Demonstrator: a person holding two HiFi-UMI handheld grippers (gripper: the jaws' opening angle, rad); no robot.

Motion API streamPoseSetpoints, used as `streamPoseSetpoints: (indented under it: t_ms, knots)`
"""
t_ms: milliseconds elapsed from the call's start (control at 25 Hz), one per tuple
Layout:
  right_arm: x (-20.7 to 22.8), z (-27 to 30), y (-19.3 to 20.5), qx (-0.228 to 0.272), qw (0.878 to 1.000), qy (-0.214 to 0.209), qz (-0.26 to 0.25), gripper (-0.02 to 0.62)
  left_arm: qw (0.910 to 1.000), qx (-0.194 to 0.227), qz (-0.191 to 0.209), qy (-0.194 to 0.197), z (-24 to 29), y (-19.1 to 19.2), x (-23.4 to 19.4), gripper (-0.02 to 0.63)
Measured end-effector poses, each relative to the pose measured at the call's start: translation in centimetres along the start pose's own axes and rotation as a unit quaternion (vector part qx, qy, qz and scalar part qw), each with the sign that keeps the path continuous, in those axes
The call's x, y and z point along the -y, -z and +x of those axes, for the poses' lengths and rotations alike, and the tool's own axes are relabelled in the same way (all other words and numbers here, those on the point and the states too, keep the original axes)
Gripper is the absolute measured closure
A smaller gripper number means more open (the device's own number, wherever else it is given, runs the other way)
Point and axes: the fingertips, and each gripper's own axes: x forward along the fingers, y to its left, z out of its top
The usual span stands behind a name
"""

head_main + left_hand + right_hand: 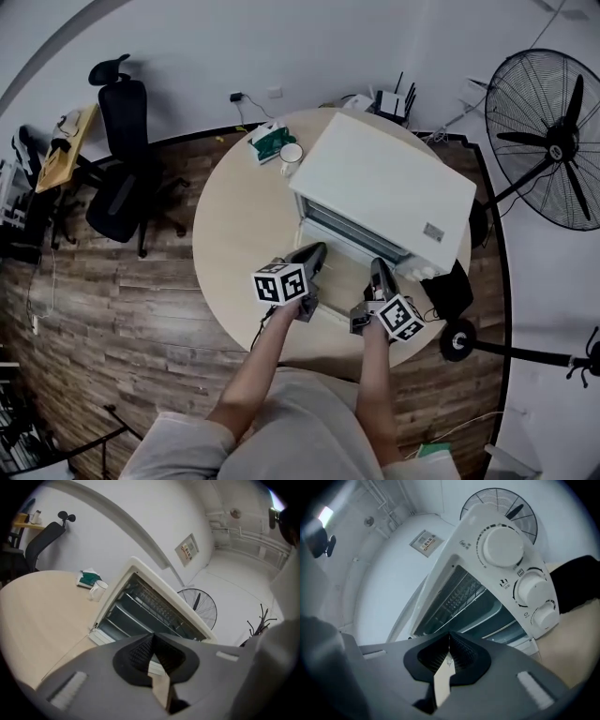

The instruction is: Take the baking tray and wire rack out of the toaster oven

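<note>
Left gripper (316,253) and right gripper (378,268) are both held over the near part of the round tabletop (234,234), each in one of the person's hands, with the marker cubes toward the person and the tips toward the front of the white toaster oven (384,187). Both are shut: in the left gripper view the ribbed black pads of the left gripper (153,635) meet at the tip with nothing clamped between them, and in the right gripper view the right gripper (449,634) is pinched together empty in the same way. They sit side by side, close to the oven's front but not touching it. The oven stands on the far right part of the tabletop, its cavity facing the person. The wire rack (459,596) sits inside, high in the cavity, and it also shows in the left gripper view (157,603). Below it, pale horizontal edges cross the dark interior, but the baking tray cannot be told from them for certain. Three white knobs (502,545) run down the oven's right side. Left of the oven stand a white mug (292,153) and a green-and-white pack (270,141). A standing fan (553,141) and a black office chair (122,159) are on the wooden floor.
</note>
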Motion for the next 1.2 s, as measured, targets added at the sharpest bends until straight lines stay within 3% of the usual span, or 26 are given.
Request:
streamPoseSetpoints:
  t_ms: [320, 440, 560, 760, 960, 1200]
  knots:
    - [1.1, 1.0, 0.2, 0.017, 0.998, -0.012, 0.053, 0.591, 0.9987, -0.037, 0.003, 0.035, 4.1, -0.1, 0.7, 0.549]
    - [1.5, 1.8, 0.3, 0.013, 0.997, -0.019, 0.075, 0.557, 0.9974, -0.058, 0.004, 0.041, 5.7, 0.4, 0.6, 0.548]
    - [2.4, 2.4, 0.4, 0.012, 0.995, -0.016, 0.102, 0.529, 0.9951, -0.066, -0.052, 0.053, 7.1, 1.4, 0.0, 0.548]
    - [3.5, 3.3, 1.0, 0.007, 0.991, -0.01, 0.134, 0.49, 0.9803, -0.017, -0.178, 0.083, 8.8, 0.9, -0.7, 0.524]
    - [4.0, 4.6, 1.0, -0.001, 0.991, -0.004, 0.135, 0.459, 0.9778, 0.003, -0.19, 0.088, 10.0, 0.1, -1.2, 0.475]
    - [4.0, 6.4, 0.0, 0.003, 0.989, 0.004, 0.148, 0.459, 0.9696, 0.006, -0.228, 0.089, 11.5, -0.5, -1.4, 0.472]
